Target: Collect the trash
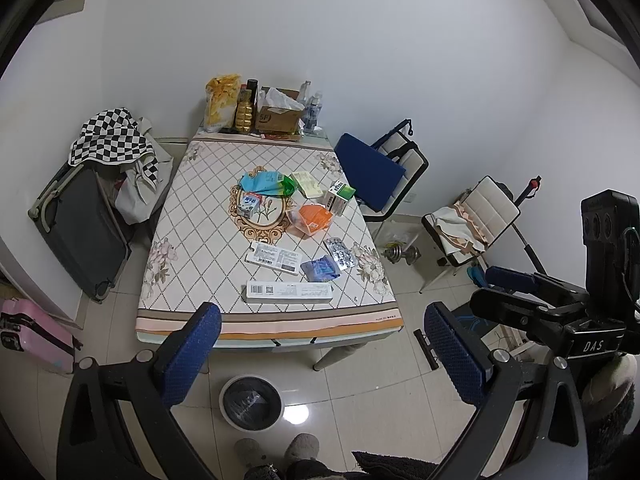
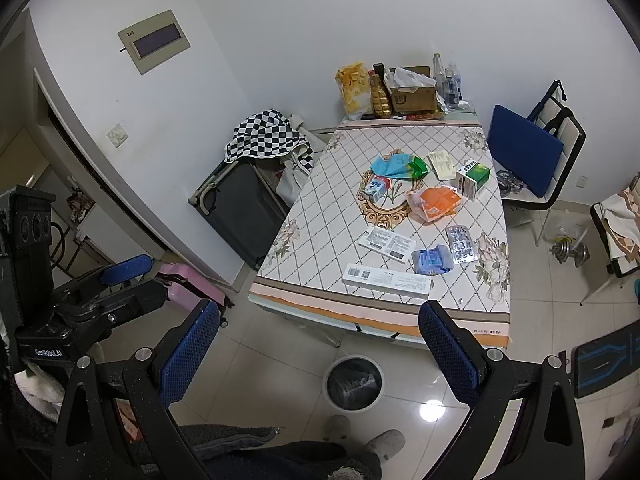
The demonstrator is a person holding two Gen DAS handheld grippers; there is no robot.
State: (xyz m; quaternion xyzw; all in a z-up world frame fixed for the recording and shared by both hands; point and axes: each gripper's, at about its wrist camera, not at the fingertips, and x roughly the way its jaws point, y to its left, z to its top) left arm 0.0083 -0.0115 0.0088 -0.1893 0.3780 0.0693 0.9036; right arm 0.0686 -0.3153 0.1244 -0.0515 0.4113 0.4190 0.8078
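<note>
— Both tongs hang high, back from the table's near edge: the left gripper point(image 1: 320, 356) and the right gripper point(image 2: 318, 354) each stand wide apart, blue pads holding nothing.

— Where's the trash?

— Spread over the quilted, diamond-patterned tablecloth point(image 1: 200, 216). Nearest is the long white cardboard box point(image 1: 289, 291), lying just inside the near edge with its long axis along that edge, crosswise to both sets of fingers.

— Which hand is nearer?

— Neither clearly, I'd judge; from the right wrist view it lies point(image 2: 387, 279) ahead, slightly right of centre. Jaws closing across its narrow width would need turning.

— And the drop?

— A round white bin with a dark liner point(image 1: 251, 401) stands on the tiled floor below the near edge, between person and table, with open floor around it. The crumpled blue wrapper point(image 1: 320, 269) sits just beyond the box.
</note>
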